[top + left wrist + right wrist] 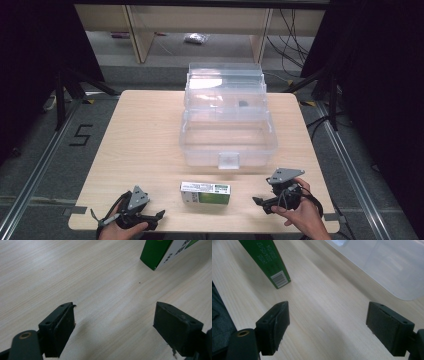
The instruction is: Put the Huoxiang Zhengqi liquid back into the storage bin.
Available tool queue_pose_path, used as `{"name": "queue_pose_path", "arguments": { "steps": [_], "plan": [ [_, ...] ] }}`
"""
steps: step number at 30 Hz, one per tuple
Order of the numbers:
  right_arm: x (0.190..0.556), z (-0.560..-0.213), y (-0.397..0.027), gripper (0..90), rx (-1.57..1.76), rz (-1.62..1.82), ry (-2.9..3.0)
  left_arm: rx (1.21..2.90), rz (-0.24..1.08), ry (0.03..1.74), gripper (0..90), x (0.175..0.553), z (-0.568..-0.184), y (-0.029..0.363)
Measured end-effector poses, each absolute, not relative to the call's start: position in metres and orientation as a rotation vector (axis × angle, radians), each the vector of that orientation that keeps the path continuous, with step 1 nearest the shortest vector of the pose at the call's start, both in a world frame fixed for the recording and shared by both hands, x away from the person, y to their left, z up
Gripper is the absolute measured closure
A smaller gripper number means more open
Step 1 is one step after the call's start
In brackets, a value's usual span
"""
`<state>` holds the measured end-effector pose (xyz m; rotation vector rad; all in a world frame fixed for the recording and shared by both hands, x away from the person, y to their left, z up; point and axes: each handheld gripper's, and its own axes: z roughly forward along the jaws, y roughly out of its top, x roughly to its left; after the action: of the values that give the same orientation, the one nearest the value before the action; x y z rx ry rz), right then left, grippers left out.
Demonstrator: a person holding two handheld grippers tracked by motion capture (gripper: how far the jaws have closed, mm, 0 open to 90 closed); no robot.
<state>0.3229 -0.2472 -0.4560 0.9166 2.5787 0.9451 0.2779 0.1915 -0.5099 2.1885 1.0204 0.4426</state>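
A green-and-white rectangular cardboard box (205, 193) lies low in the frame's centre on the pale wooden table (140, 135), just below a clear plastic lidded storage bin (228, 131) holding a small dark item, perhaps a clip. The left gripper (161, 214) and right gripper (256, 200) flank the box, jaws spread and empty.

Both hands come in low at the near edge of the worktop (140, 130). The left hand (122, 230) holds the left gripper (159, 215), jaws spread wide with nothing between them. The right hand (300, 215) holds the right gripper (259, 204), jaws likewise wide apart, pointing inward
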Motion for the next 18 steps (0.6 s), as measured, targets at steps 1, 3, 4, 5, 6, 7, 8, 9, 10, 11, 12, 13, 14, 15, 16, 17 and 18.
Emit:
{"name": "queue_pose_path", "arguments": {
  "steps": [1,3,4,5,6,7,8,9,10,11,12,13,14,15,16,17,18],
  "plan": [
    [0.323,-0.455,-0.245,20.1,0.906,0.940,2.590,2.186,0.443,1.025,16.6,0.278,-0.510,0.191],
    [0.324,-0.454,-0.241,20.1,0.890,0.934,2.589,2.184,0.444,1.024,16.6,0.278,-0.510,0.192],
    [0.324,-0.454,-0.239,20.0,0.885,0.925,2.594,2.178,0.444,1.028,16.6,0.278,-0.510,0.191],
    [0.324,-0.452,-0.238,20.0,0.876,0.907,2.617,2.185,0.443,1.021,16.6,0.278,-0.510,0.191],
    [0.325,-0.452,-0.235,20.0,0.861,0.909,2.618,2.182,0.442,1.024,16.6,0.278,-0.510,0.191],
    [0.325,-0.451,-0.233,20.0,0.854,0.904,2.623,2.181,0.442,1.024,16.6,0.278,-0.510,0.192],
    [0.325,-0.450,-0.231,20.0,0.844,0.892,2.636,2.183,0.447,1.022,16.6,0.278,-0.510,0.192],
    [0.325,-0.449,-0.229,20.1,0.829,0.888,2.639,2.181,0.448,1.023,16.6,0.278,-0.510,0.192],
    [0.325,-0.449,-0.226,20.1,0.830,0.885,2.642,2.181,0.441,1.023,16.6,0.278,-0.510,0.192],
    [0.325,-0.447,-0.225,20.1,0.815,0.872,2.660,2.182,0.440,1.022,16.6,0.278,-0.510,0.192],
    [0.325,-0.446,-0.223,20.1,0.801,0.868,2.660,2.181,0.439,1.023,16.6,0.278,-0.510,0.192],
    [0.326,-0.445,-0.221,20.1,0.791,0.865,2.666,2.181,0.442,1.025,16.6,0.278,-0.510,0.192],
    [0.325,-0.444,-0.218,20.2,0.801,0.862,2.672,2.177,0.446,1.028,16.6,0.278,-0.510,0.192],
    [0.326,-0.443,-0.217,20.2,0.803,0.851,2.685,2.178,0.443,1.024,16.6,0.278,-0.510,0.192],
    [0.326,-0.443,-0.214,20.1,0.797,0.855,2.678,2.185,0.434,1.018,16.6,0.277,-0.509,0.192],
    [0.327,-0.442,-0.213,20.1,0.771,0.830,2.684,2.184,0.433,1.018,16.6,0.277,-0.509,0.192],
    [0.326,-0.441,-0.211,20.2,0.769,0.833,2.695,2.177,0.442,1.023,16.6,0.278,-0.510,0.192]
  ]
}}
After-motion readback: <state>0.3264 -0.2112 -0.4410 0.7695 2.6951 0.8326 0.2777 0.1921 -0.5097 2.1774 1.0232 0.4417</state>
